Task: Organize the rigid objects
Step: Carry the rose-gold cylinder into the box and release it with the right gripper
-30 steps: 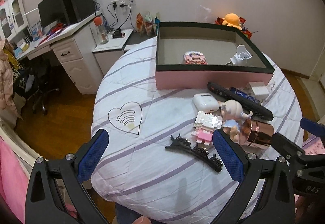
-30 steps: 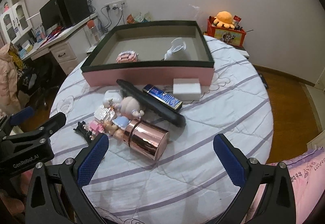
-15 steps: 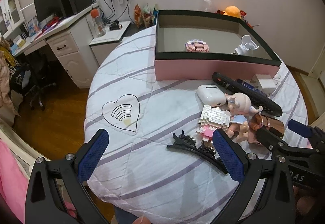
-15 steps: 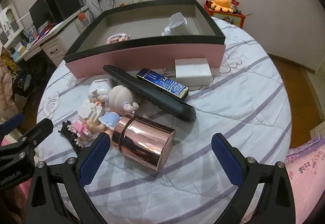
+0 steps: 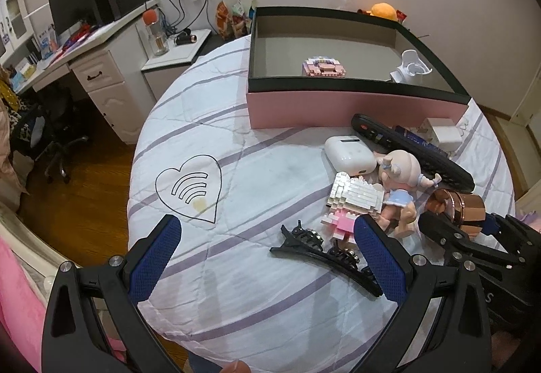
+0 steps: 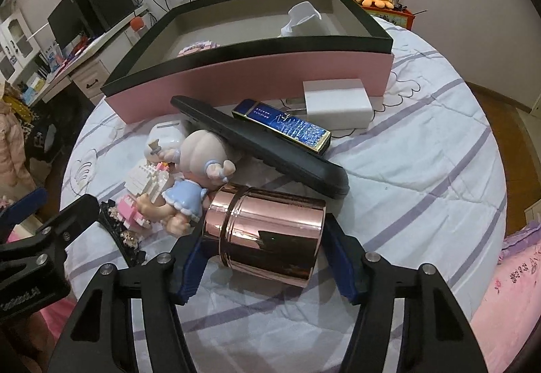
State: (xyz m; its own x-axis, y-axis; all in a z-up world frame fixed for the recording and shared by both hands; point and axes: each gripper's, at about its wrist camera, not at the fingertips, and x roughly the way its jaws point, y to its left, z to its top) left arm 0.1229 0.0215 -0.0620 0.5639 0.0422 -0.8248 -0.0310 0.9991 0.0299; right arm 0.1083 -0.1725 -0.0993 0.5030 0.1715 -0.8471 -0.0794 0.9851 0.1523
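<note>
The right gripper (image 6: 263, 258) straddles a rose-gold canister (image 6: 267, 234) lying on its side on the quilted tabletop (image 6: 422, 170), its jaws closing with both blue pads at the canister's ends. Just beyond lie a doll (image 6: 192, 177), a black remote (image 6: 260, 149) and a blue lighter (image 6: 282, 126). A white charger (image 6: 334, 102) sits against the pink box (image 6: 253, 78).

A round surface (image 5: 209, 122), covered by a white quilt with lilac stripes, is seen carrying a pink box (image 5: 351, 109) with a black rim. In front of the box, a remote (image 6: 257, 149), lighter (image 6: 284, 127), charger (image 6: 334, 102), earbud case (image 5: 350, 155), doll (image 6: 192, 177), brick figure (image 5: 351, 200), hair clip (image 5: 321, 254) and copper tin (image 6: 267, 231) are clustered together.
</note>
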